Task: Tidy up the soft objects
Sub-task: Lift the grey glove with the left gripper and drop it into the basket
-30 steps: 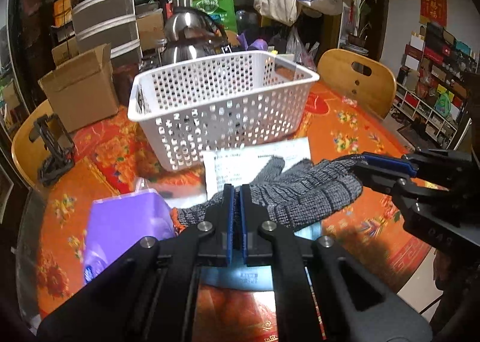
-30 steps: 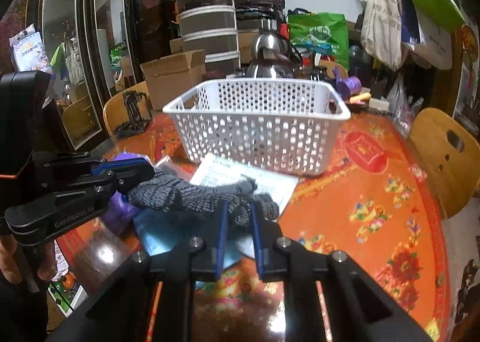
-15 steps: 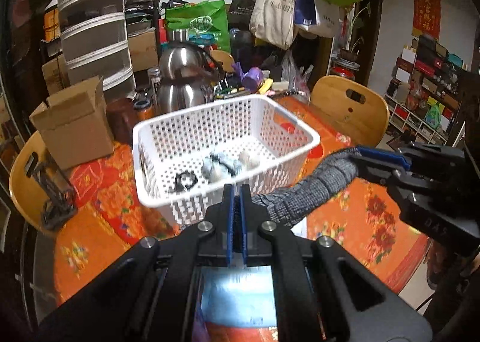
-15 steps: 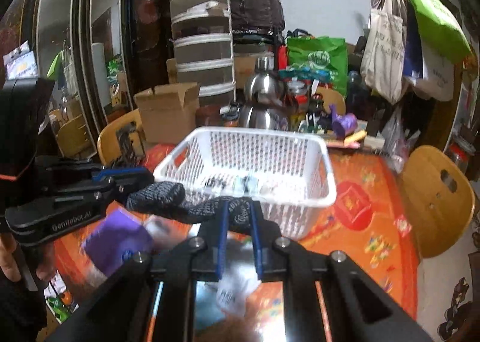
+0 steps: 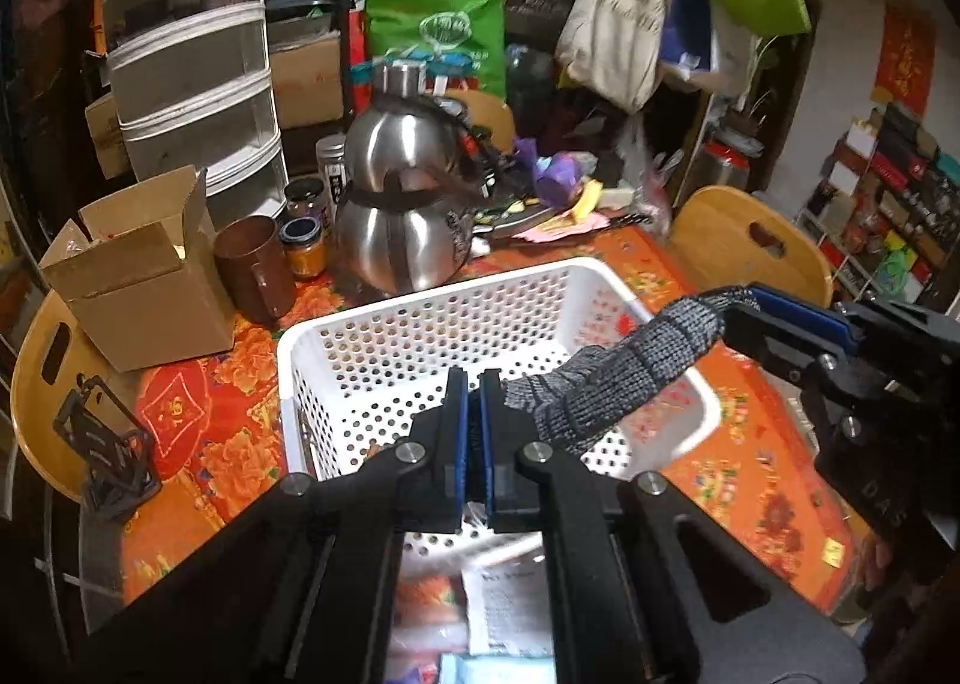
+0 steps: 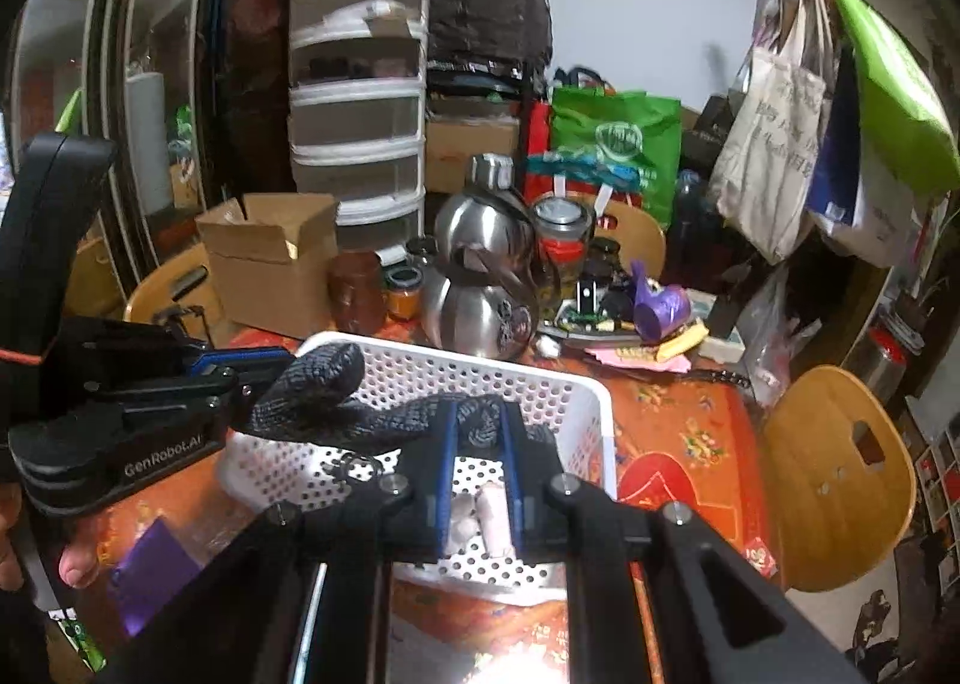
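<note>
I hold a grey knitted glove (image 5: 624,378) stretched between my two grippers, above the white perforated basket (image 5: 336,348) on the bench (image 5: 750,480). My left gripper (image 5: 474,384) is clamped tight on one end of the glove, its blue pads almost meeting with only a thin fold of knit between them. My right gripper (image 6: 477,420) pinches the other end, its jaws a little apart with the bunched knit filling the gap. In the left view the glove runs from my left gripper up and to the right into my right gripper (image 5: 735,303), crossing over the basket's near right corner. In the right view the glove (image 6: 336,390) hangs over the basket (image 6: 594,414), and a few small pale things (image 6: 480,510) lie on the basket floor beneath it. Behind the basket stand a steel kettle (image 5: 402,222), a brown cup (image 5: 255,270) and a cardboard box (image 5: 144,288)
</note>
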A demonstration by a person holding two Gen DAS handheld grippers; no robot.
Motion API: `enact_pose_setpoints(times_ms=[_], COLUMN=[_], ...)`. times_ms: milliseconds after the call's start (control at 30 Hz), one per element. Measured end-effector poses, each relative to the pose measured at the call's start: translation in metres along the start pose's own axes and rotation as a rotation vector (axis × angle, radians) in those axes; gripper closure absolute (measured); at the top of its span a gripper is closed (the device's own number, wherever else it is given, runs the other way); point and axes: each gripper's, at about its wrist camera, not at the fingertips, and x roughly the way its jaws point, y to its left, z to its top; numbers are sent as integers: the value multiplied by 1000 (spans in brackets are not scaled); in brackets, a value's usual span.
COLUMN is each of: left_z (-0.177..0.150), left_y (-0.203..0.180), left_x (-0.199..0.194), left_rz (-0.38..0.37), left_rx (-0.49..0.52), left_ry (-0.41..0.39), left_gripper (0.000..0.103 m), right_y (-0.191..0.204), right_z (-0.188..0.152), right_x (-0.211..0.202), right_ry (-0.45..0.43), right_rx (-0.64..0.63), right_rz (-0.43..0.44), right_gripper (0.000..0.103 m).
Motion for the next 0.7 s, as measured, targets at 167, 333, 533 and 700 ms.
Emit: enact_pose_setpoints(times_ms=[167, 333, 533, 700], left_z=[2, -14, -34, -47], left_y=[8, 18, 35, 36], left_x=[48, 75, 92, 92], left_rz=[19, 38, 44, 49], left_rx=[-31, -23, -56, -49], left_ry=[52, 40, 69, 86], left_gripper=[99, 67, 43, 41], right_y=[-4, -10, -28, -29], right_z=[-7, -27, -50, -58], right_x=[33, 59, 83, 86], right_ry=[30, 77, 162, 168], right_rx=[29, 61, 120, 139], right_rz=[15, 18, -8, 4], right_gripper=[90, 62, 38, 35])
